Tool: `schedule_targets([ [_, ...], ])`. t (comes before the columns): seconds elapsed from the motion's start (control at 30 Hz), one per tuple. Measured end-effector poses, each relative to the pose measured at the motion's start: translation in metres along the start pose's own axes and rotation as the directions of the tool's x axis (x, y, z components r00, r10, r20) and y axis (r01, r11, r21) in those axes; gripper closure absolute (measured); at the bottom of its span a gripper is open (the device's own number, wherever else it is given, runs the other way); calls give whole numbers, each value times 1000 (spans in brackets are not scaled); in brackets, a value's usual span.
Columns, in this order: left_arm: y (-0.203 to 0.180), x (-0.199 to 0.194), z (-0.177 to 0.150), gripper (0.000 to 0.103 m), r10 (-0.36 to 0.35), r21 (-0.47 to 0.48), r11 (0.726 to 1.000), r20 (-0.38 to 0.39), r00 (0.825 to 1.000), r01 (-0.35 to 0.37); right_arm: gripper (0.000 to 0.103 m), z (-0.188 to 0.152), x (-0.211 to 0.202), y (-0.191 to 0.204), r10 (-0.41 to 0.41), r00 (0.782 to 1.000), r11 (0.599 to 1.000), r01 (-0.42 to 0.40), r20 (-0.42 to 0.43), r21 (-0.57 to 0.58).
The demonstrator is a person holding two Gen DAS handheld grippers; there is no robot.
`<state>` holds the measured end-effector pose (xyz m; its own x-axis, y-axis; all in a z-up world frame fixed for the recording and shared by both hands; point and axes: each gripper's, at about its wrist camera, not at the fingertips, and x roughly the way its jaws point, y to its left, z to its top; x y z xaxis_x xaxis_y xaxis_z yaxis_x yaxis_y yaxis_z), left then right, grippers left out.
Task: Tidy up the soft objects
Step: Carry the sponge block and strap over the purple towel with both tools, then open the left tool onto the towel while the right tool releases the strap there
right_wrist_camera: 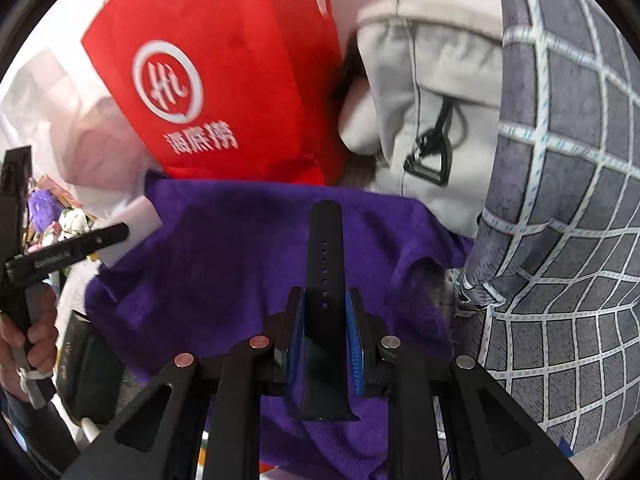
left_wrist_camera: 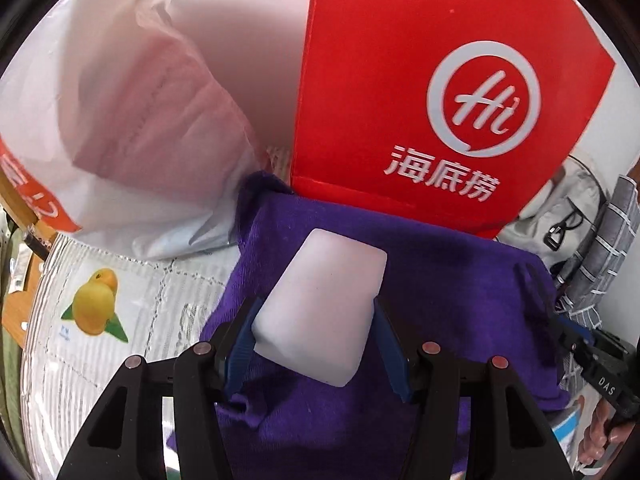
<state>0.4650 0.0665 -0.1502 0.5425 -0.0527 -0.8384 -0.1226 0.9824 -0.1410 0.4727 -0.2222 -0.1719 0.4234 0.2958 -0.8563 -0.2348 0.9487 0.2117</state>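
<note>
left wrist: tool (left_wrist_camera: 316,334) grips white block (left_wrist_camera: 326,304).

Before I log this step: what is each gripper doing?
Left gripper: closed on the white foam block.
Right gripper: closed on the black watch strap.

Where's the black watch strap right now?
Right wrist view, centre: the black perforated watch strap is clamped in the right hand-held gripper, above the purple cloth.
</note>
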Motion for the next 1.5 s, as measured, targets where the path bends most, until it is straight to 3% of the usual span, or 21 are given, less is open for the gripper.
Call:
schedule_targets([
  [0.3,2,25,2,49,-59,-27,998,-42,997,57,83,-7,27,-11,-16,997,999,19,-75,39],
  [0.6,1,32,3,46,-60,-30,998,-48,997,58,82,-5,42,1,-25,995,999,29,-92,33],
  [0.7,1,34,3,24,-64,-42,997,-70,995,61,69,-3,39,2,2,997,999,1,-79,39],
  [0.77,-3,32,3,23,-60,-38,998,-65,996,58,60,-3,34,3,16,997,1000,-14,-70,28],
  [0.83,-7,30,3,23,-42,-27,999,-67,997,40,45,-4,26,5,-21,999,1000,21,-49,6],
  [0.87,-9,28,3,23,-41,-24,999,-65,997,39,45,-4,23,7,-27,999,1000,27,-36,-1],
  [1.17,-20,-32,-5,23,-65,35,997,21,998,64,45,-23,-37,24,-36,997,999,37,62,-10],
  [1.37,-19,-84,-34,23,-104,74,992,57,993,100,45,-67,-86,29,-41,996,999,39,82,25],
  [1.5,-7,-117,-63,23,-103,95,991,70,992,96,45,-101,-119,39,0,996,999,-3,86,38],
])
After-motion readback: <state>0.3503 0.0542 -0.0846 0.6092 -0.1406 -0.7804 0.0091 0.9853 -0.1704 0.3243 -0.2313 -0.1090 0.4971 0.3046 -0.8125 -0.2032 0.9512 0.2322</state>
